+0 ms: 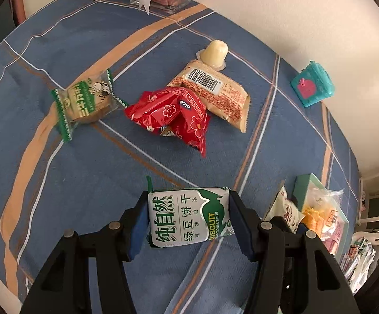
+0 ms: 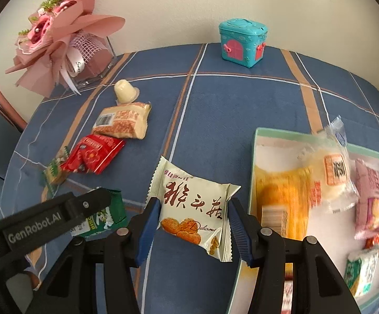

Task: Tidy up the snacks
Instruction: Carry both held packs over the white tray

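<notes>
My left gripper (image 1: 189, 222) is shut on a green and white mung bean biscuit packet (image 1: 189, 217) and holds it above the blue plaid tablecloth (image 1: 84, 183). My right gripper (image 2: 194, 222) is shut on a cream mushroom biscuit packet (image 2: 193, 204), just left of the green-rimmed snack box (image 2: 257, 141). The left gripper (image 2: 92, 206) with its green packet (image 2: 111, 213) shows at lower left in the right wrist view. On the cloth lie a green-edged cookie packet (image 1: 87, 99), a red packet (image 1: 173, 115), a tan barcode packet (image 1: 215, 91) and a jelly cup (image 1: 214, 53).
The snack box holds several packets, among them an orange one (image 2: 283, 198) and a clear-wrapped cake (image 2: 330, 172). A teal toy house (image 2: 243, 41) stands at the far edge. A pink bouquet in a glass vase (image 2: 58, 39) stands at the back left by the wall.
</notes>
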The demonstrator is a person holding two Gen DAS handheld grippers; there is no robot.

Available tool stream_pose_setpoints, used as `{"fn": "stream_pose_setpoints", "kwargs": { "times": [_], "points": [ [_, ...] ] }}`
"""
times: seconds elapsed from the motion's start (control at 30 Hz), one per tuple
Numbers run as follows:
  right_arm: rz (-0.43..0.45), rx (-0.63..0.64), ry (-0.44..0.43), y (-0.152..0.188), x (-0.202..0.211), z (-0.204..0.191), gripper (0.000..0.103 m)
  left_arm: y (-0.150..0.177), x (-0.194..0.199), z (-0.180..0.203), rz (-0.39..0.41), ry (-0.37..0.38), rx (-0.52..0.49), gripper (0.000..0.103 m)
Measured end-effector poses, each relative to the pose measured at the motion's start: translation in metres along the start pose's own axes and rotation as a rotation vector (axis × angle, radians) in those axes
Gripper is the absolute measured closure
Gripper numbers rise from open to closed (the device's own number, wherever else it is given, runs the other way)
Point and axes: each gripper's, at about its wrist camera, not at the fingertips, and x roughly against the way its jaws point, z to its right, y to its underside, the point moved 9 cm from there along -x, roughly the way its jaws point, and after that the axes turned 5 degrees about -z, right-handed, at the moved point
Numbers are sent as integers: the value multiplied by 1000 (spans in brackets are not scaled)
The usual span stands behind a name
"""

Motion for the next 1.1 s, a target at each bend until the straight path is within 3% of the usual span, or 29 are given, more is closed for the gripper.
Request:
{"fn": "stream_pose_setpoints", "kwargs": {
  "times": [0.3, 0.6, 1.1],
  "points": [
    [66, -20, -28, 11, 47, 2, 47, 14, 50, 2, 81, 35, -22, 43],
    [99, -55, -39, 28, 76, 15, 47, 32, 76, 18, 139, 50, -55, 43],
    [63, -169, -22, 38, 83, 73, 47, 52, 59, 61, 120, 32, -145, 43]
  ]
}}
